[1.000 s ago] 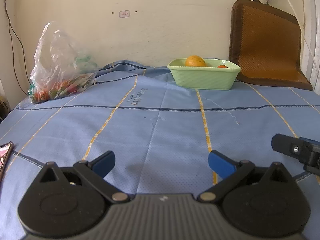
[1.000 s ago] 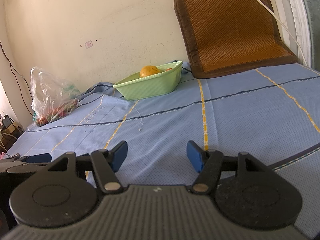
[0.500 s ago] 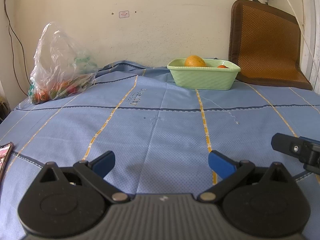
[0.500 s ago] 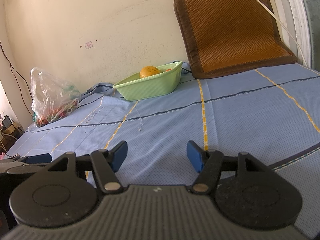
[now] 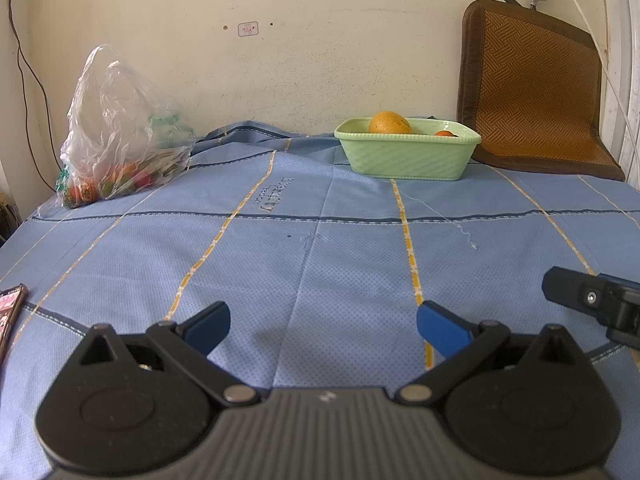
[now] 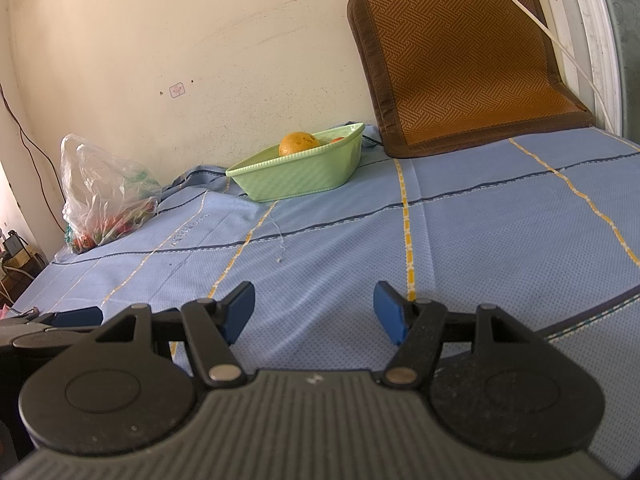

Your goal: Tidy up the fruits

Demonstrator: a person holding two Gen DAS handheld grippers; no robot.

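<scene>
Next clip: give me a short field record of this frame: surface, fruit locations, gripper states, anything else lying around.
surface: blue cloth with yellow stripes
basket: green, by the far wall, holds an orange fruit and a smaller one
bag: clear plastic, far left, fruit inside
left gripper: open, empty
right gripper: open, empty
mat: brown woven, leaning on the wall right of the basket
</scene>
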